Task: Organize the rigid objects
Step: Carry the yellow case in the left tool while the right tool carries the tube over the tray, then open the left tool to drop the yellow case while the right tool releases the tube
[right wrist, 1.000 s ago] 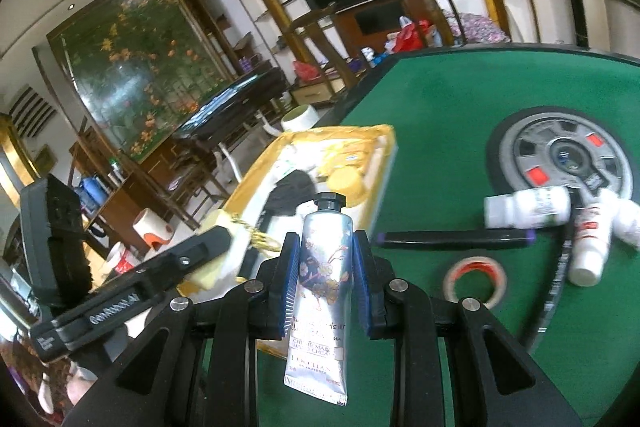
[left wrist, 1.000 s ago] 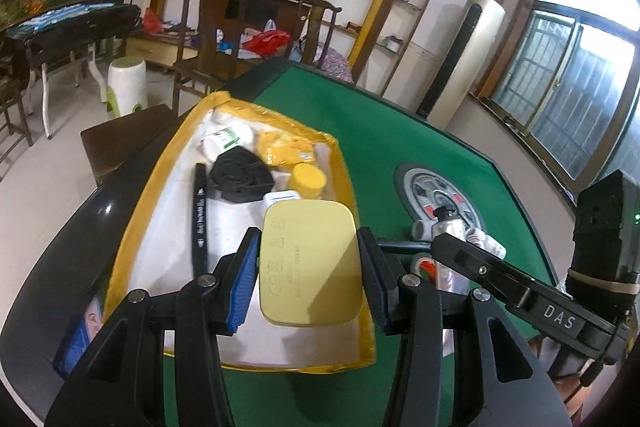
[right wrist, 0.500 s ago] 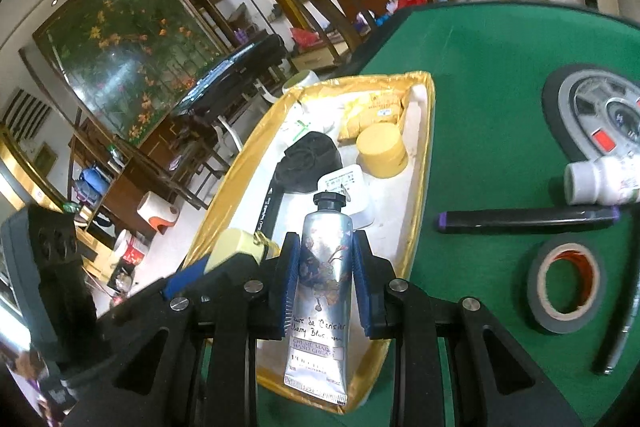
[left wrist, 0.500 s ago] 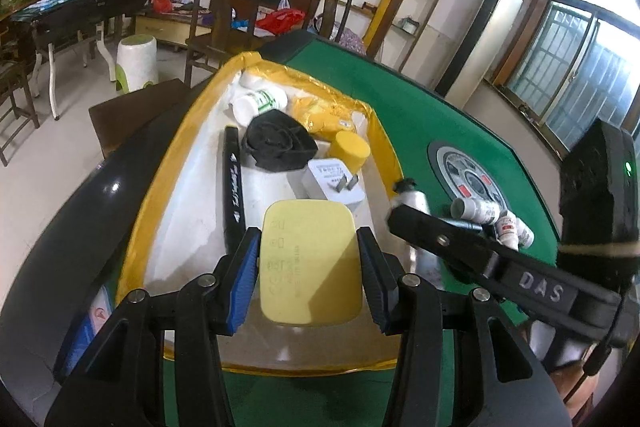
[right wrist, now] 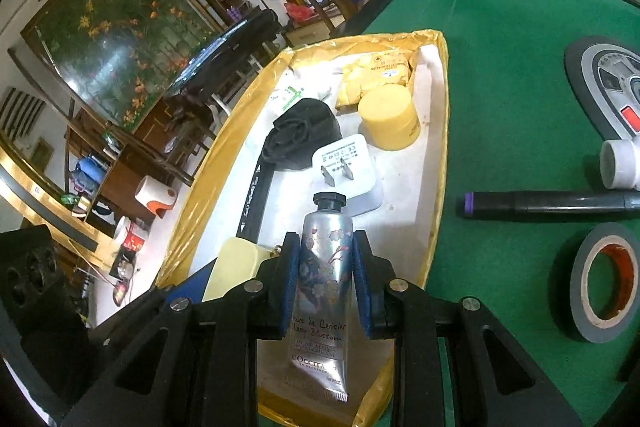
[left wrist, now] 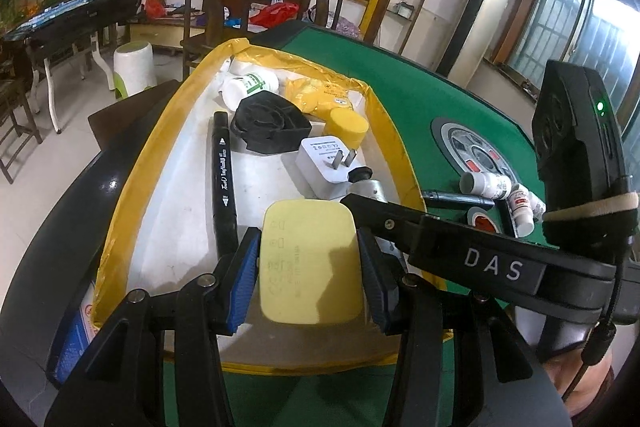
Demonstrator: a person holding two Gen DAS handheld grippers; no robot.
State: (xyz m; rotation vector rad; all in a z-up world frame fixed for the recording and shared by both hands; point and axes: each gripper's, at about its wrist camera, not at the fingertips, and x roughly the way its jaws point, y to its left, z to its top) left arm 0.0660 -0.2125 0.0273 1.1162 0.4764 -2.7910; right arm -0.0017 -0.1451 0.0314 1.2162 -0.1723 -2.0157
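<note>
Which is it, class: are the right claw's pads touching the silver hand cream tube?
Touching. In the right wrist view both blue pads press the hand cream tube with no gap.

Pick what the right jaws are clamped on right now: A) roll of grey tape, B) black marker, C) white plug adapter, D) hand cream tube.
D: in the right wrist view the silver hand cream tube sits pinched between the blue pads of the right gripper, over the yellow-rimmed tray; marker, adapter and tape lie untouched.

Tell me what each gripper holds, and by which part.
Left gripper: pale yellow rounded case, by its side edges. Right gripper: silver hand-cream tube, by mid-body.
</note>
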